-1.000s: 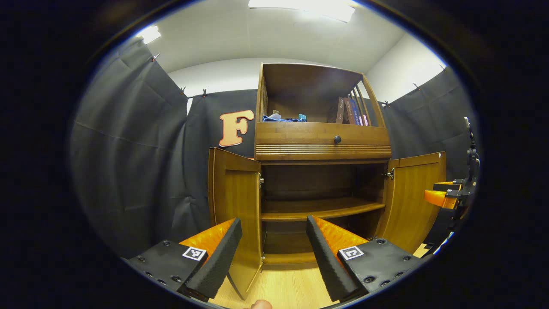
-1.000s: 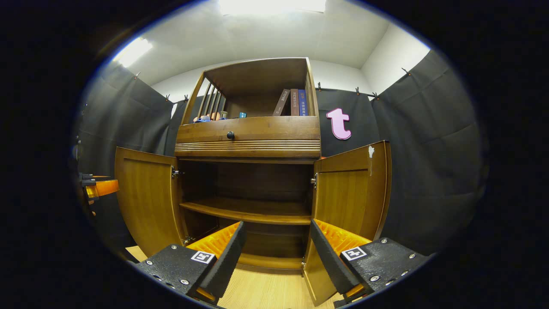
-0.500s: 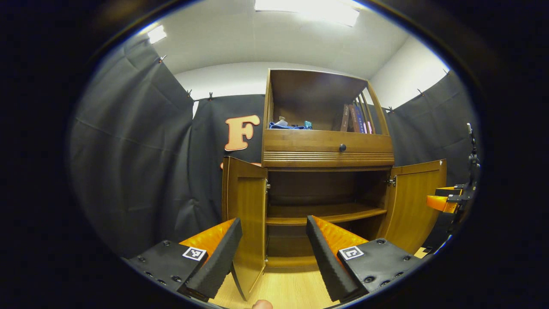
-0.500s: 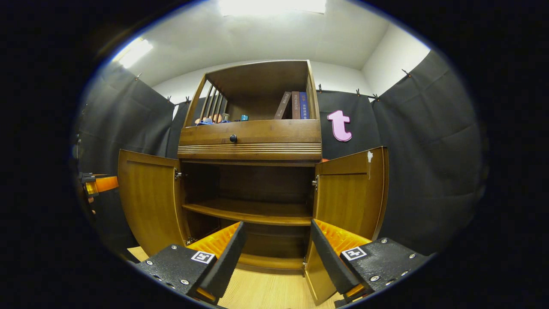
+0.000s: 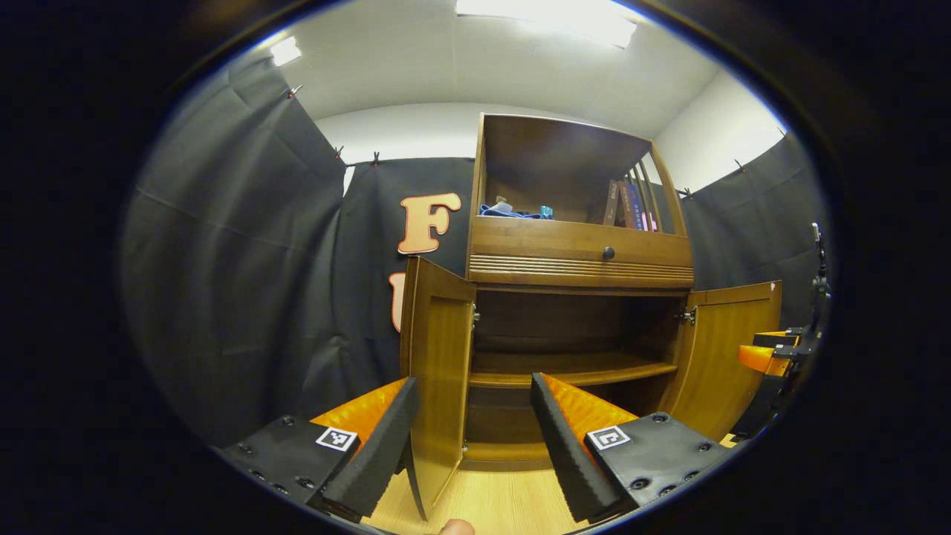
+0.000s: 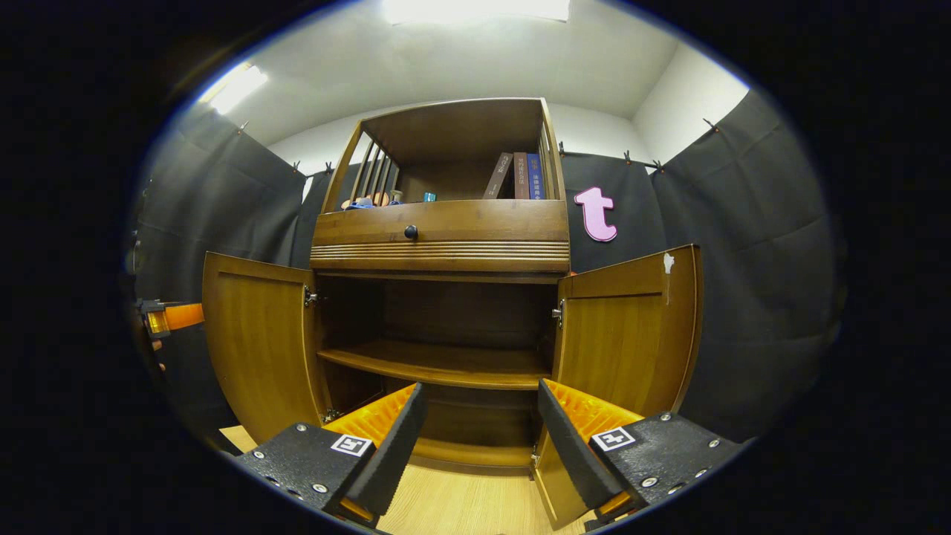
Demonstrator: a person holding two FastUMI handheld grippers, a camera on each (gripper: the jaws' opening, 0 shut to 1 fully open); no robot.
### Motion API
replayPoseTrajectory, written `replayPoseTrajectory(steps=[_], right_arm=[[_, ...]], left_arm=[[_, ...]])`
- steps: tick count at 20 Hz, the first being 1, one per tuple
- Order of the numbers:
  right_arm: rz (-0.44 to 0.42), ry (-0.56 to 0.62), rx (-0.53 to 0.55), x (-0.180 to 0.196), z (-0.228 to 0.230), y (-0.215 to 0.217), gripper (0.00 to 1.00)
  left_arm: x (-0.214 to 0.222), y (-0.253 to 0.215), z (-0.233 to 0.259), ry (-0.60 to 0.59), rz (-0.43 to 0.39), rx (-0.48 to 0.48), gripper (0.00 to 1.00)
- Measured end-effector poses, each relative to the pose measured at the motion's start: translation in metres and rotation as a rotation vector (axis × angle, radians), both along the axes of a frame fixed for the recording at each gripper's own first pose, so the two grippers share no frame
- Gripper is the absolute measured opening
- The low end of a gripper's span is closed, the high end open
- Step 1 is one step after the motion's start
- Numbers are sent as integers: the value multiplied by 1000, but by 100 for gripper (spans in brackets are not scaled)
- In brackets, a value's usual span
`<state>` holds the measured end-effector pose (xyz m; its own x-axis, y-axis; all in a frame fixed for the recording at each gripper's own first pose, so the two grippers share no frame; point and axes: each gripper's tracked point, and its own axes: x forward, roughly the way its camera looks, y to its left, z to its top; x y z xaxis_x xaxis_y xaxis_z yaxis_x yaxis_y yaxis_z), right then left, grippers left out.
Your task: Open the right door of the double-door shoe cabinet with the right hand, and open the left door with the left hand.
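Left gripper view: left hand-held gripper (image 5: 472,438) spread wide, gripping nothing, aimed at the lower half of the shoe cabinet (image 5: 579,256). Left door (image 5: 438,371) swung far out on its hinges, free edge toward the camera and lying between the two fingers without clearly touching either; likely left there because the swing is done and the fingers have no reason to close. Long axis of that door upright, inner face turned toward the cabinet's opening. Right door (image 5: 724,364) likewise out, leaning off to the far side. Right hand-held gripper (image 5: 773,353) seen small beside that door's outer edge; jaw state there too small to tell. Inner shelf (image 5: 572,368) bare and fully exposed.

Right gripper view: right hand-held gripper (image 6: 479,438) also wide apart and holding nothing, centred low before the cabinet opening. Right door (image 6: 628,334) standing open just above the nearer finger, upright, hinged edge at the cabinet, free edge out toward the booth wall. Left door (image 6: 256,342) open the mirrored way, with the left hand-held gripper (image 6: 167,319) just beside its outer edge. Drawer knob (image 6: 411,232) above, drawer shut. Books (image 6: 520,175) upright on the top shelf. Judged from both doors standing open: task essentially complete.
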<state>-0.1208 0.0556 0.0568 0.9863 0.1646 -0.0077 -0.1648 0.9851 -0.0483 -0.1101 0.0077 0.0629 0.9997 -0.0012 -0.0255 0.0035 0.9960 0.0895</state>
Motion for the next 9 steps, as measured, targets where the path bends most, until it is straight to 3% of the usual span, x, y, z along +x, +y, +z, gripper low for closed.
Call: replayPoseTrajectory(steps=[9], right_arm=[[-14, -7, 19, -8, 2, -17, 92]], left_arm=[[-12, -19, 12, -39, -20, 15, 93]])
